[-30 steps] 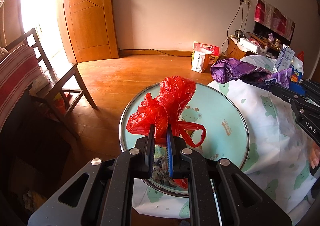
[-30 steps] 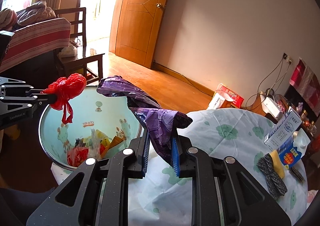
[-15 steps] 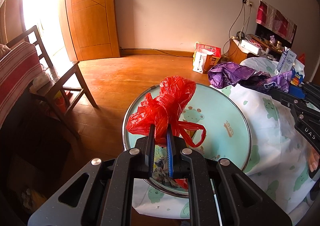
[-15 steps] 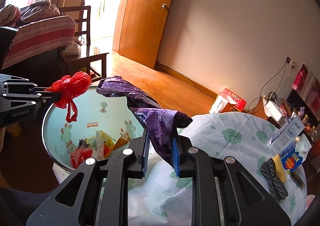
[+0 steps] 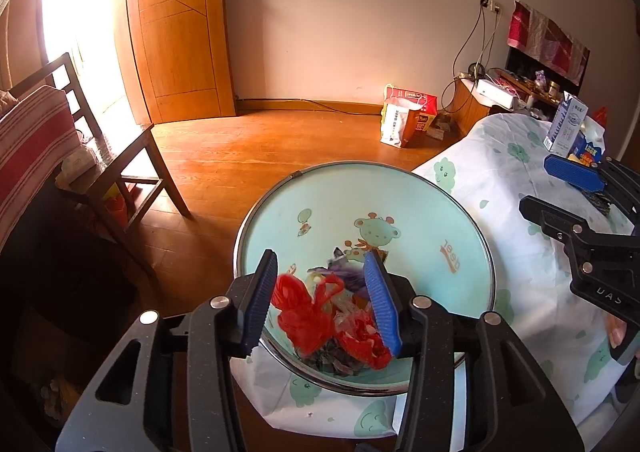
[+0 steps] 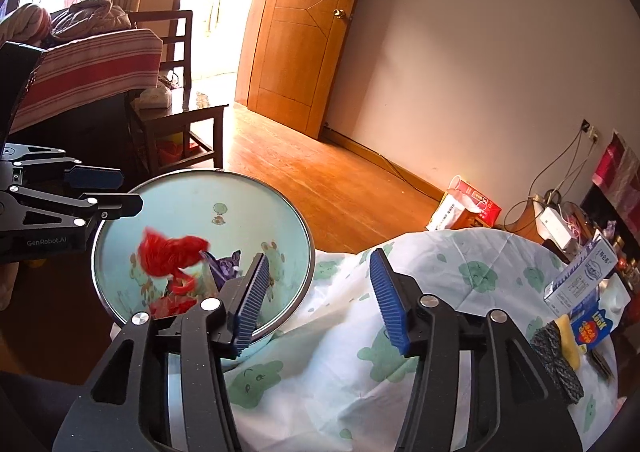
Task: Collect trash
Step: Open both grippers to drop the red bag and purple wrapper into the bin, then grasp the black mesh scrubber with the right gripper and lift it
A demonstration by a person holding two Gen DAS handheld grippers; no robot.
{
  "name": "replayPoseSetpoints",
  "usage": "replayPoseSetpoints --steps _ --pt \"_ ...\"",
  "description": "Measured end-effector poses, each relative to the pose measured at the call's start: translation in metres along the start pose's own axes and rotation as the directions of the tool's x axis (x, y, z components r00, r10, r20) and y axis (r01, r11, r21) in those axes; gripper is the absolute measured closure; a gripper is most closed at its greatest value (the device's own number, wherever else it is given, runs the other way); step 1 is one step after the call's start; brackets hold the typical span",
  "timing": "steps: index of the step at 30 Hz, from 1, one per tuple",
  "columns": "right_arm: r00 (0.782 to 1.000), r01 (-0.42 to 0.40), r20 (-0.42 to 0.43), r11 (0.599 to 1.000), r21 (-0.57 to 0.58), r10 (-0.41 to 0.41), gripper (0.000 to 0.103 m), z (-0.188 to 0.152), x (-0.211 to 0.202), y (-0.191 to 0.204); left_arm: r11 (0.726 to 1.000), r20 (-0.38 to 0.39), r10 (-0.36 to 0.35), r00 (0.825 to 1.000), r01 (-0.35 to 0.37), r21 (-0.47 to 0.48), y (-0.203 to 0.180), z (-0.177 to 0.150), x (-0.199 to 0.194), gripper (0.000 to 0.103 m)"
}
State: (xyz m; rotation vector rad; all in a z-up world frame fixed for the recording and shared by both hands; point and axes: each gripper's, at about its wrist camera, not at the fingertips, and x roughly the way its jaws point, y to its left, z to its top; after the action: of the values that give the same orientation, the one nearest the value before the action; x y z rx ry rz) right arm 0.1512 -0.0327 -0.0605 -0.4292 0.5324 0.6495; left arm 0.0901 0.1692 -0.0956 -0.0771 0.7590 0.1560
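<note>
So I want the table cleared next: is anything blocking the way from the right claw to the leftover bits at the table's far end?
Nothing visible does. The right claw stands open and empty over bare green-printed white tablecloth, which runs unbroken to the dark knitted scrap and yellow piece.

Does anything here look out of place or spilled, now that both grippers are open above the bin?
Nothing has spilled. The red bag and purple bag are inside the bin, none on its rim or the cloth. Only the red bag looks odd: it is blurred, likely mid-fall.
</note>
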Motion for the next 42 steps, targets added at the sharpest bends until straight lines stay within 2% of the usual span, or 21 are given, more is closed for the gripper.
replayPoseSetpoints --steps 15,19,29,32,35,39,42 --pt "1.0 0.009 0.003 1.0 0.014 -0.009 0.043 -0.005 -0.003 -0.003 1.0 -0.001 0.006 1.0 -0.006 -0.005 -0.002 -0.001 0.0 0.042" --pt "1.0 0.018 0.007 1.0 0.022 -0.018 0.041 -0.007 -0.006 -0.008 1.0 -0.005 0.008 1.0 -0.008 0.0 -0.004 -0.002 0.002 0.033" --pt "0.992 0.12 -0.033 0.99 0.068 -0.118 0.039 -0.039 -0.03 -0.055 0.999 -0.039 -0.025 0.999 0.027 0.039 -0.029 -0.007 0.019 0.028" --pt "0.983 0.177 -0.06 0.979 0.104 -0.171 0.038 -0.056 -0.041 -0.084 0.997 -0.047 -0.051 0.998 0.054 0.053 -0.046 -0.005 0.025 0.023" --pt "0.964 0.257 -0.107 0.955 0.145 -0.243 0.038 -0.075 -0.05 -0.12 0.994 -0.041 -0.07 0.997 0.073 0.079 -0.067 -0.001 0.03 0.019" --pt "0.918 0.383 -0.197 0.898 0.217 -0.344 0.038 -0.099 -0.058 -0.179 0.992 -0.038 -0.083 0.996 0.086 0.089 -0.089 0.008 0.042 0.017" --pt "0.898 0.423 -0.25 0.867 0.263 -0.362 0.038 -0.113 -0.057 -0.213 0.992 -0.035 -0.083 0.996 0.086 0.092 -0.1 0.015 0.05 0.017"
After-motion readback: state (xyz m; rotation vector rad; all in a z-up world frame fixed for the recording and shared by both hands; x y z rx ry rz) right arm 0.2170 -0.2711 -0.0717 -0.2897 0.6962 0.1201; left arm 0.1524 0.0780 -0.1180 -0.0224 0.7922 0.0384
